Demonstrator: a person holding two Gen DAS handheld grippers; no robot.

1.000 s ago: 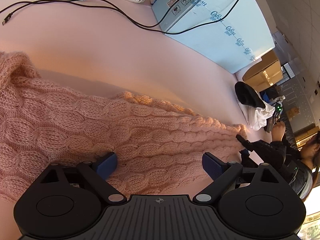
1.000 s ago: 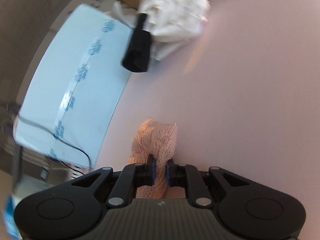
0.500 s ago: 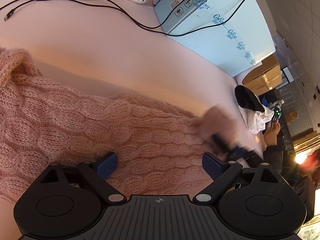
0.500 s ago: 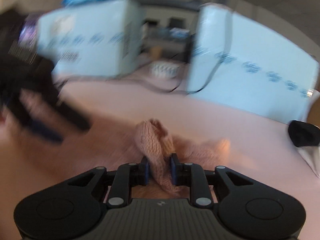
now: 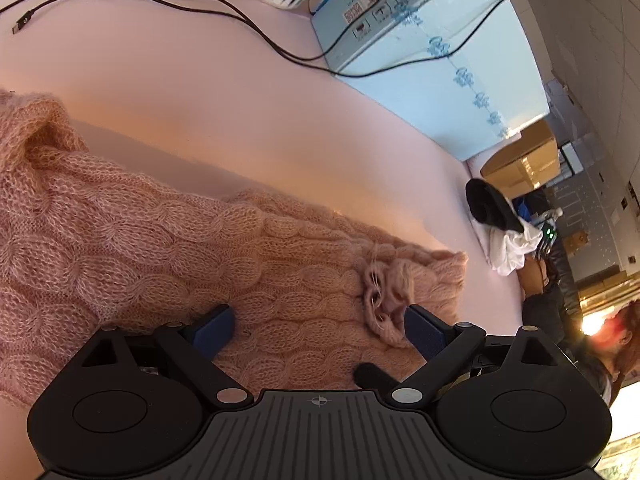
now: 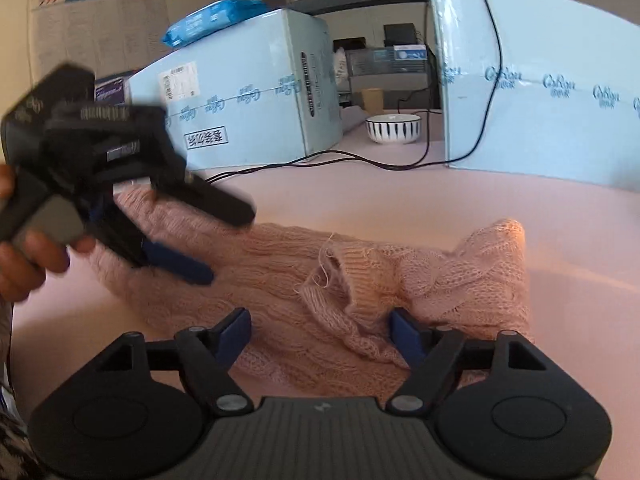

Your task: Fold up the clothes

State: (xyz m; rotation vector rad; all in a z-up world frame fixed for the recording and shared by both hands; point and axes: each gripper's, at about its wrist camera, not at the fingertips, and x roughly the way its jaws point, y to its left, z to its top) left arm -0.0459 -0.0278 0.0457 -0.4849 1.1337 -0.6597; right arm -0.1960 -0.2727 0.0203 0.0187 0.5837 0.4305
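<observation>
A: Start at the left gripper (image 5: 318, 330). What is it doing?

B: Its jaws are spread wide and hold nothing; the blue pads rest just above the pink sweater (image 5: 168, 248). The right gripper (image 6: 320, 330) is likewise wide open, with the bunched sleeve cuff (image 6: 344, 280) lying loose between its fingers.

A: Which way does the sweater run?

B: In the left wrist view its long axis crosses the frame from the left edge toward the lower right, ending in a folded corner. In the right wrist view it stretches left to right across the pink bench (image 6: 360, 196).

A: How does it look?

B: Chunky cable knit, fuzzy, pale pink, with loose threads at the cuff.

A: Does either view add anything?

B: The right wrist view shows the left gripper from outside, blurred, held in a hand (image 6: 24, 256), plus a striped bowl (image 6: 394, 129) between light blue boxes (image 6: 248, 104). Only the left wrist view shows the black and white clothes (image 5: 500, 224) at the bench's far end.
</observation>
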